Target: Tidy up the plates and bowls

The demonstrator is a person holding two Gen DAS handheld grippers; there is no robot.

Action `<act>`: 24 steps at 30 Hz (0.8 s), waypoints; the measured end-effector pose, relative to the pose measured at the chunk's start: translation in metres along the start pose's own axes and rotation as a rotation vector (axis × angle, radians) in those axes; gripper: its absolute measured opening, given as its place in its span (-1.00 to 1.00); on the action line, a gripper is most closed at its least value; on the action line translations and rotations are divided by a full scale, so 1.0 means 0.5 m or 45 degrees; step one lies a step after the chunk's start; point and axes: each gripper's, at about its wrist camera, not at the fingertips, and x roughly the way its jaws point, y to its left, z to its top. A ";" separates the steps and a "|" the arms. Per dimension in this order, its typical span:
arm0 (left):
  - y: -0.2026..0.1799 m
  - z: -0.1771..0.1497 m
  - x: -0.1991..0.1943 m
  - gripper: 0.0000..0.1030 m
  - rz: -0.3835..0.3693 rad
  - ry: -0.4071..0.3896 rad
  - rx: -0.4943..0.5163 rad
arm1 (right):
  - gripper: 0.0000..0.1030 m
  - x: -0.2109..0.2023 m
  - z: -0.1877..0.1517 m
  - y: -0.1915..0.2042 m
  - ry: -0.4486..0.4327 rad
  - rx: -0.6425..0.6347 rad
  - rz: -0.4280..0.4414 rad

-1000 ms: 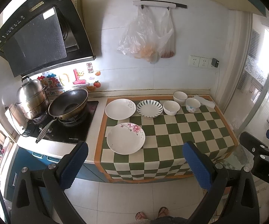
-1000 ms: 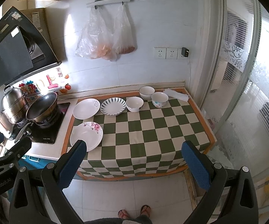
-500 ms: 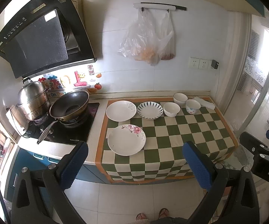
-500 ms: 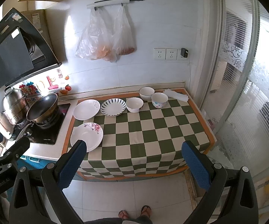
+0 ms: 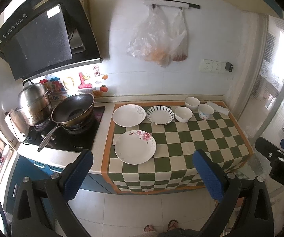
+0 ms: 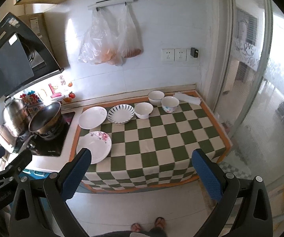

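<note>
Both tongs wide apart, short of floral plate.

Your counter carries a green-checked cloth beside the hob. On the cloth lie three plates and three bowls, plus a folded white towel at the far right corner.
</note>
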 end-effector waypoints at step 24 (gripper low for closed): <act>0.214 -0.045 0.743 0.99 0.210 0.650 -0.218 | 0.96 0.915 -0.076 0.134 0.811 -0.031 0.336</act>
